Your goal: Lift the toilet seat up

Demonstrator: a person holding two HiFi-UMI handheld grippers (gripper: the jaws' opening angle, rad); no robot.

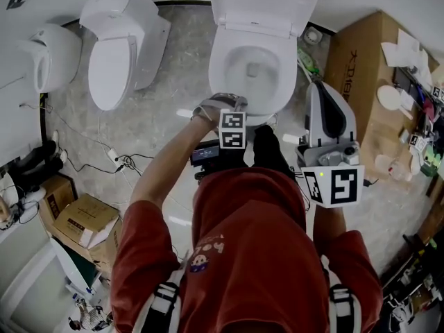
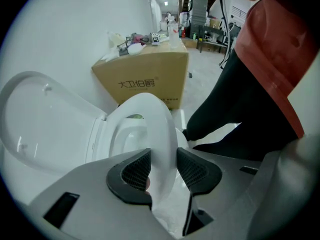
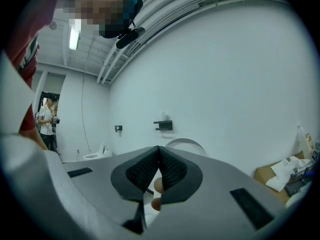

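Note:
The white toilet (image 1: 253, 68) stands ahead of me with its lid (image 1: 267, 2) raised against the wall. My left gripper (image 1: 223, 104) points steeply down at the front rim of the toilet seat (image 1: 220, 61). In the left gripper view the seat (image 2: 157, 119) runs as a white ring between the two dark pads, tilted up off the bowl, and the left gripper (image 2: 164, 169) is shut on its front edge. The lid (image 2: 40, 119) stands open at the left. My right gripper (image 1: 320, 89) hovers right of the bowl, held level. The right gripper (image 3: 159, 151) is shut and holds nothing.
A second toilet (image 1: 118, 47) and another white fixture (image 1: 52, 57) stand to the left. A large cardboard box (image 1: 361, 61) with clutter on top sits right of the bowl. Cables (image 1: 97, 158) and small cartons (image 1: 83, 220) lie on the floor at left.

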